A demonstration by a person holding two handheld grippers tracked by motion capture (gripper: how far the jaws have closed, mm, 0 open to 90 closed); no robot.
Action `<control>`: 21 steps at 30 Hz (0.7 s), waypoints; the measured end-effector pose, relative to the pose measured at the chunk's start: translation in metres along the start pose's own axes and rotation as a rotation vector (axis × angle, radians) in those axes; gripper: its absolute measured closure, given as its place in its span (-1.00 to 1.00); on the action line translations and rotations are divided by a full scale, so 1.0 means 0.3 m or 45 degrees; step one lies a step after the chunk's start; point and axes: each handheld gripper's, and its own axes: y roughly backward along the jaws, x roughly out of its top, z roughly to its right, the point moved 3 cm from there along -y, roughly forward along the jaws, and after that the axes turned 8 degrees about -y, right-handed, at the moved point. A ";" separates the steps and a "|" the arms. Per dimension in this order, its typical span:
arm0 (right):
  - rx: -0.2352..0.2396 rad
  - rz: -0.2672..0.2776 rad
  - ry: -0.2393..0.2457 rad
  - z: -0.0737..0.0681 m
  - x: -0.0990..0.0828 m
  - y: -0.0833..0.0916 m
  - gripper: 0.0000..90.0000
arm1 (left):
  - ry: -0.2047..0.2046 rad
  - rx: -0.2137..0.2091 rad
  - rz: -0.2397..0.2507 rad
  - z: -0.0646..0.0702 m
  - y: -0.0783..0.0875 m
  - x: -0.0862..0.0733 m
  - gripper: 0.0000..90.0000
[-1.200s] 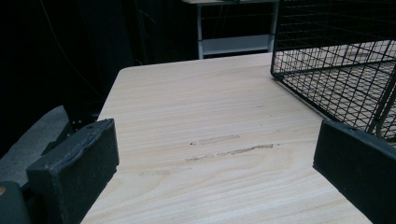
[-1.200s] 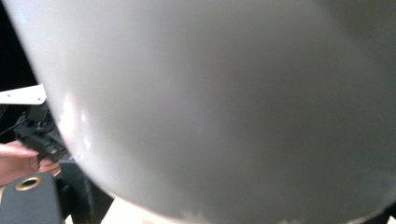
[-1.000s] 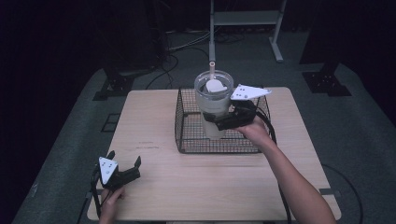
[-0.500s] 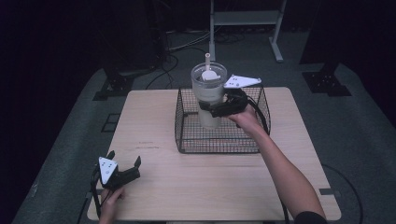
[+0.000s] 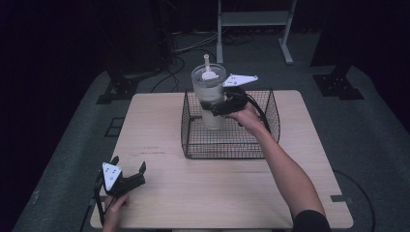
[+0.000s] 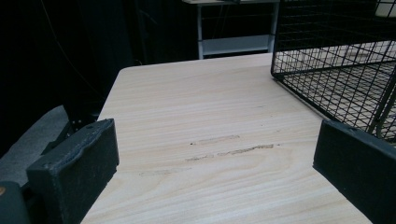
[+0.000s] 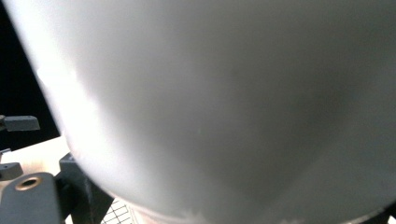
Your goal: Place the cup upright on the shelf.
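We see a pale wooden rectangular desk (image 5: 159, 145) in the middle of the frame, standing on a grey carpeted floor (image 5: 367, 140). At the upper centre stands a light grey metal shelf frame (image 5: 254, 19). Black cables (image 5: 191, 46) trail across the floor beside it. Black stand feet (image 5: 336, 87) sit at the right, and the surrounding room lies dark.

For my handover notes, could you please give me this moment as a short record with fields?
held item: pale tumbler with lid and straw, upright
holder: right gripper, shut on the tumbler's side
tumbler position: inside the wire basket, top above the rim; whether it touches the floor is unclear
left gripper: open, holding nothing, near the table's front left corner
basket position: centre-back of the table
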 end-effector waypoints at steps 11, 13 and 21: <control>0.008 -0.039 -0.037 0.035 -0.054 -0.068 -0.80 | 0.000 -0.001 -0.001 0.000 0.000 0.000 -1.00; 0.013 -0.051 -0.035 0.040 -0.063 -0.078 -0.80 | 0.001 -0.003 -0.001 0.000 0.000 0.000 -1.00; 0.001 -0.118 -0.037 0.062 -0.106 -0.122 -0.80 | 0.001 -0.002 0.001 0.000 0.000 0.000 -1.00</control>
